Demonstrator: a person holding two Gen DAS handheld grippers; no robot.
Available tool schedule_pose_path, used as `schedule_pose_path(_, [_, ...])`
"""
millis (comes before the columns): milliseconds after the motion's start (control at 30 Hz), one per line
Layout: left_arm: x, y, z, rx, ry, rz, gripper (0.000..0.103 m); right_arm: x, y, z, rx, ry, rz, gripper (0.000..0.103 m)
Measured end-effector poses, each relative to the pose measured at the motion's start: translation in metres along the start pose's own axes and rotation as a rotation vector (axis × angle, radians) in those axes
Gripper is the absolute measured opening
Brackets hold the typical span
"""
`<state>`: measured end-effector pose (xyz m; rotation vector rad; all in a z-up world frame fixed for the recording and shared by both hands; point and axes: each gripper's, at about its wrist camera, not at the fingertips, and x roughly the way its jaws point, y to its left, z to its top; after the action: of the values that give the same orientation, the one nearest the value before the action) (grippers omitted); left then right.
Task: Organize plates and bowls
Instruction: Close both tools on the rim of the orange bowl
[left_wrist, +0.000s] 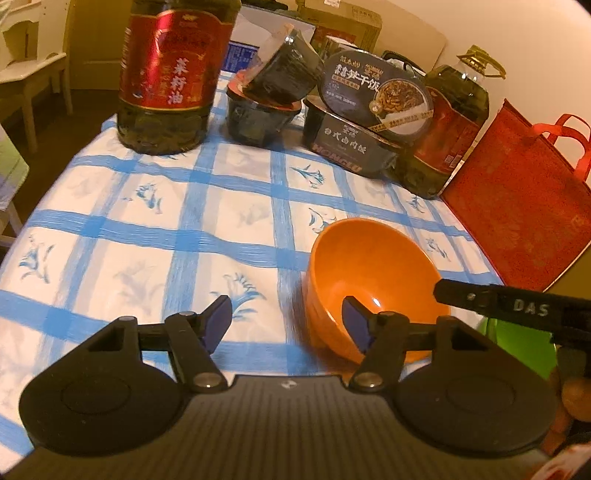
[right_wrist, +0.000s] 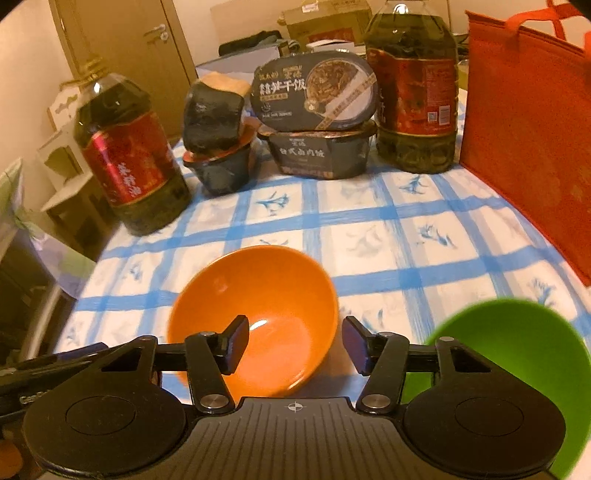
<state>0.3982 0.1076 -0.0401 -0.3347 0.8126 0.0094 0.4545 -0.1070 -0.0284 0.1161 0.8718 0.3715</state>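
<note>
Sitting on the checked tablecloth (right_wrist: 369, 236): two bowls, one orange bowl (right_wrist: 258, 295) and one green bowl (right_wrist: 517, 343); two oil bottles (right_wrist: 125, 158); four meal tubs (right_wrist: 317, 151); one red bag (right_wrist: 524, 129)

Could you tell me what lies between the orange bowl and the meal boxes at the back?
Nothing: in both wrist views only bare checked tablecloth separates orange bowl from meal boxes.

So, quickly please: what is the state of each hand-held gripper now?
Left hand-held gripper: open, holding nothing, beside the orange bowl.
Right hand-held gripper: open, holding nothing.
</note>
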Motion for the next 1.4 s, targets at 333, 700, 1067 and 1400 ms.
schedule_pose_path(333, [0.038, -0.004, 0.009, 0.004, 0.036, -0.042, 0.041, 0.039, -0.003, 0.009, -0.070, 0.070, -0.039, 0.048])
schedule_pose_path(700, [0.058, -0.009, 0.011, 0.035, 0.082, -0.047, 0.021, 0.054, -0.007, 0.007, -0.095, 0.116, -0.047, 0.027])
schedule_pose_path(1067, [0.059, -0.021, 0.012, 0.086, 0.092, -0.025, 0.010, 0.061, -0.008, 0.003, -0.121, 0.143, -0.079, 0.011])
schedule_pose_path(1400, [0.033, -0.024, 0.017, 0.094, 0.079, -0.002, 0.010, 0.037, -0.001, 0.012, -0.085, 0.120, -0.033, 0.010])
